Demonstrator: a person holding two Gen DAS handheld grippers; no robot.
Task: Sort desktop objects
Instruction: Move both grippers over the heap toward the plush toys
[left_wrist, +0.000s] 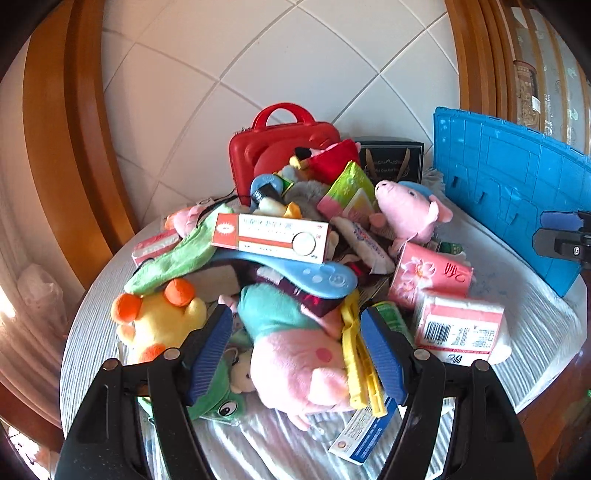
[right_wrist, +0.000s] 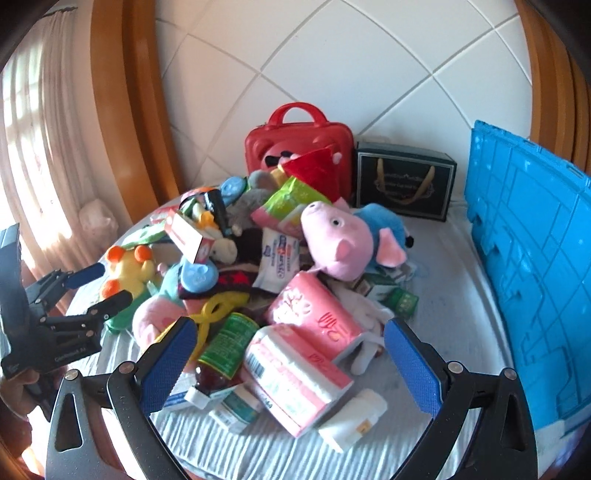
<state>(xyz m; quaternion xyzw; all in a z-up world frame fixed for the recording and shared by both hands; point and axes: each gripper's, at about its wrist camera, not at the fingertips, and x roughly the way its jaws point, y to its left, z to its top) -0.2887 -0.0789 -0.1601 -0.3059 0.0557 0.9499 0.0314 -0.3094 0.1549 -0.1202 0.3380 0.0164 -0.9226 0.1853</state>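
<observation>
Pink plush pig (left_wrist: 303, 354), soft and light, lies low centre between your left gripper's (left_wrist: 297, 354) wide jaws; pinch its squashy body. Your right gripper (right_wrist: 290, 363) gapes over stiff pink tissue packs (right_wrist: 299, 384)

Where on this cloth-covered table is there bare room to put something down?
Bare striped cloth lies between the pink pig plush, the dark gift box and the blue plastic crate. A narrower strip runs along the near edge. The middle and left are piled.
</observation>
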